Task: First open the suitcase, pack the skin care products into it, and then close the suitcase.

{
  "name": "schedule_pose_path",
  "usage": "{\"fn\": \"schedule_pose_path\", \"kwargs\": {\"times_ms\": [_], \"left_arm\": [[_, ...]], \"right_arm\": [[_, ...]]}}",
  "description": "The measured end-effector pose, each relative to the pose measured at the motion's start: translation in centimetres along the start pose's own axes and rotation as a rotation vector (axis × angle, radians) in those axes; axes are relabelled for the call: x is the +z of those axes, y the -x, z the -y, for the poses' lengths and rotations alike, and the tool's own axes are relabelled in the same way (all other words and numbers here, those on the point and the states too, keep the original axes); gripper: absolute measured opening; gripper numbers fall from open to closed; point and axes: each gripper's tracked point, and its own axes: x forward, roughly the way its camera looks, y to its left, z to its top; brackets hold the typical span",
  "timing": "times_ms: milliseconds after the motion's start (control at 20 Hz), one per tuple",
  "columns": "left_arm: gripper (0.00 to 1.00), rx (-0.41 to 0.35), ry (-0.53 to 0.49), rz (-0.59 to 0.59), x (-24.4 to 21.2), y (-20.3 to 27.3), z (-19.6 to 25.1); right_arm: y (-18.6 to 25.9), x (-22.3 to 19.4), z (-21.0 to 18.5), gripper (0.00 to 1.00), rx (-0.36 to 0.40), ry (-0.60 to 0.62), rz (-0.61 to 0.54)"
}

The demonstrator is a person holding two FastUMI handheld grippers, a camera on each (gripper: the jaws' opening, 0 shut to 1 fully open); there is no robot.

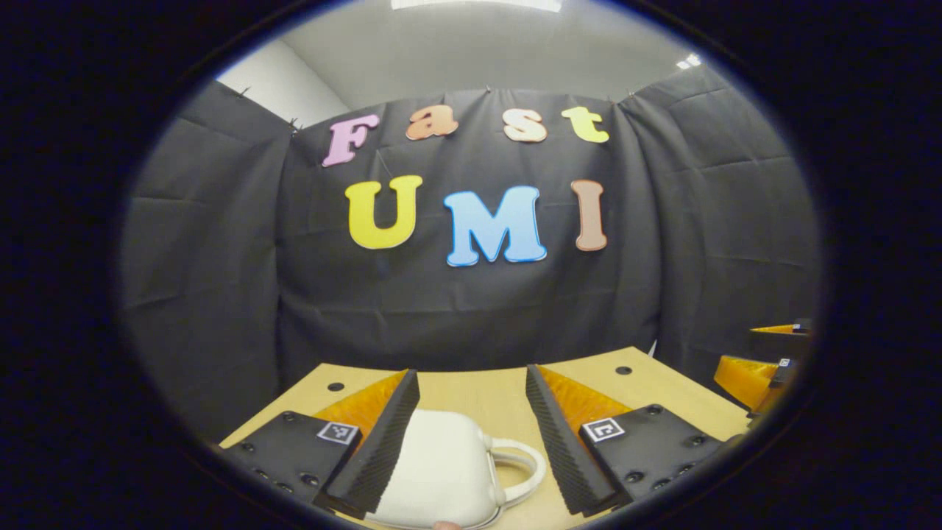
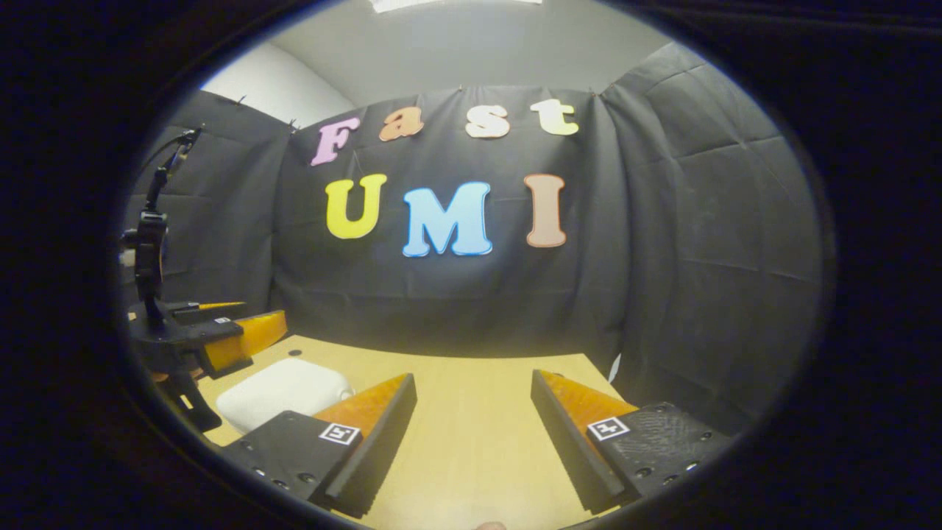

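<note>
We hold the left claw (image 1: 471, 442) and the right claw (image 2: 471, 442) level, side by side, fingers spread wide apart.

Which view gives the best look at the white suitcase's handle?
The left gripper view: the suitcase lies closed on the table between the open left gripper fingers, its handle plainly visible. The right gripper view shows just part of the suitcase shell, far left beyond one finger.

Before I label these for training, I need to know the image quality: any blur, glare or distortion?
Left gripper view: sharp, evenly lit, fisheye bends the table edges; the white suitcase looks slightly bright. Right gripper view: equally sharp, no glare, the left hand-held gripper stretched near the rim.
</note>
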Motion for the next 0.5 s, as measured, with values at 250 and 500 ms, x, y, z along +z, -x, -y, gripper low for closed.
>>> {"fn": "schedule_pose_path", "kwargs": {"times_ms": [250, 500], "left_arm": [[0.94, 0.070, 0.000, 0.027, 0.6, 1.6, 2.6], [0.94, 0.146, 0.071, 0.029, 0.3, 3.7, 10.7]], "right_arm": [[1.2, 0.3, 3.7, 0.96, -0.004, -0.006, 0.043], [4.0, -0.2, 11.1, 0.96, 0.003, -0.034, 0.061]]}}
